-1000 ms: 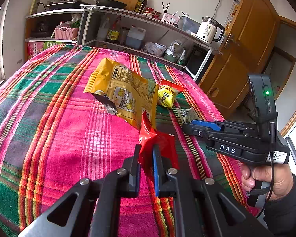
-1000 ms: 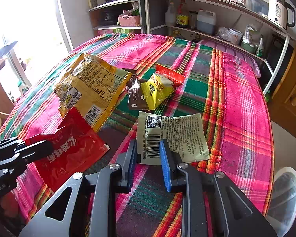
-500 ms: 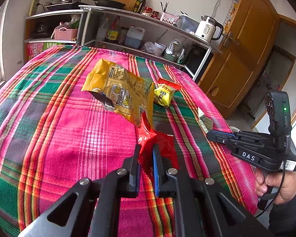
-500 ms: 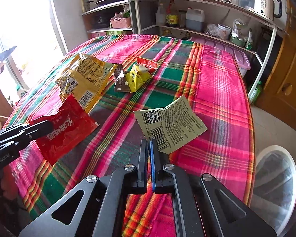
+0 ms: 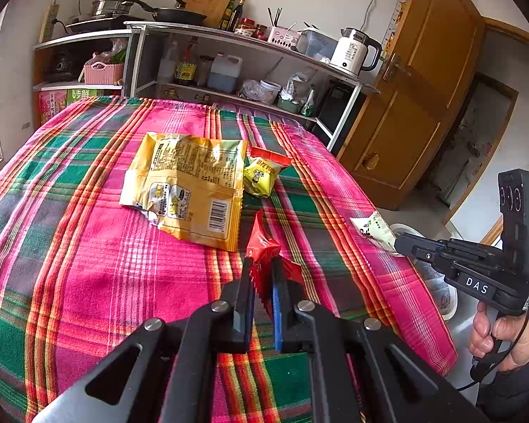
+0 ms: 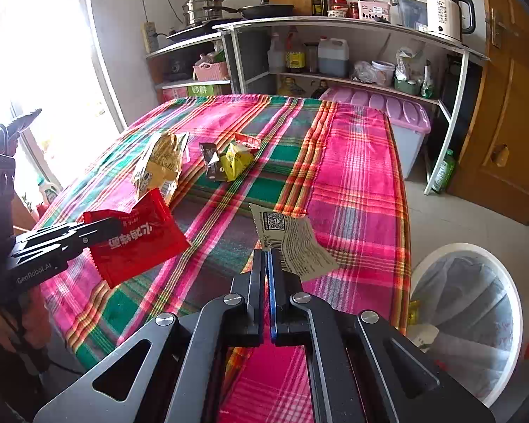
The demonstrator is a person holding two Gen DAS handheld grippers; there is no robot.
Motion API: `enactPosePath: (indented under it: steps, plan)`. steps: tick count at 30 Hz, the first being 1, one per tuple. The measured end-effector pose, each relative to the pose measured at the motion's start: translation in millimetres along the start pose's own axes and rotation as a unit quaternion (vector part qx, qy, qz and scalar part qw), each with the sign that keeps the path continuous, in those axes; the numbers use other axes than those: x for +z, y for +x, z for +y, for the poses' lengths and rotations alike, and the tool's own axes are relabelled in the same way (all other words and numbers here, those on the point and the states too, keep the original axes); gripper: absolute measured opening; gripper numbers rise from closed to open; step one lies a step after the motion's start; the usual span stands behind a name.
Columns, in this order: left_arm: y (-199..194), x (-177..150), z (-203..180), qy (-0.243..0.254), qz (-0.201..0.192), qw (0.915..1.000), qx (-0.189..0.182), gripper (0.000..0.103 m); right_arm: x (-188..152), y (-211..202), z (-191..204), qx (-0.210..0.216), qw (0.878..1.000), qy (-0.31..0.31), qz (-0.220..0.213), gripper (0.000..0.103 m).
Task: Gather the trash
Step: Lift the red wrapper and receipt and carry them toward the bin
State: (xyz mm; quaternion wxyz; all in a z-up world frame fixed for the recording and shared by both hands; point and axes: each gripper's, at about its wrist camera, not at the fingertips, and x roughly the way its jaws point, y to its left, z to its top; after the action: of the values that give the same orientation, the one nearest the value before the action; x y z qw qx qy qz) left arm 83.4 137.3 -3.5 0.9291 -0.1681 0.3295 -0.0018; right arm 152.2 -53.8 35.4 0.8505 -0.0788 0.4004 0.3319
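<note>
Two pieces of trash held clear of the table — the drop into the bin is judged next.

The left gripper (image 5: 262, 282) is clamped on a red wrapper (image 6: 137, 238); the right gripper (image 6: 266, 271) is pinched shut on a printed paper label (image 6: 294, 243). Both must be carried over the white bin (image 6: 451, 250) at the table's edge and released — a clear liner and a few scraps are seen inside. A yellow bag (image 5: 190, 187) and small packets (image 5: 262, 176) are left on the cloth.

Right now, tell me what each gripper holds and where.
Left gripper: red wrapper, pinched at an edge. Right gripper: printed paper wrapper, pinched at its lower edge.
</note>
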Motion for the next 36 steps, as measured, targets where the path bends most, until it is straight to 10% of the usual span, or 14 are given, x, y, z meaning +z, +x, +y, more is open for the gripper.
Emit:
enactPosePath:
  steps: [11,16,25,36]
  plan:
    - [-5.7,3.2,-28.2,0.021,-0.005,0.9997,-0.008,0.008,-16.1,-8.9,-15.9,0.004,1.0,0.026,0.016,0.003]
    - [-7.2,3.6,-30.9,0.021,-0.007,0.9997,-0.007,0.008,-29.1,10.2,-34.2,0.015,0.993,0.11,0.038,0.069]
    - [-6.2,3.4,-18.3,0.014,-0.007,0.9999,-0.006,0.008,-16.6,37.1,-44.5,0.047,0.975,0.208,0.056,0.069]
    - [0.7,2.9,0.4,0.001,-0.003,1.0,-0.007,0.008,4.4,61.0,-20.3,-0.026,0.985,0.153,0.07,0.066]
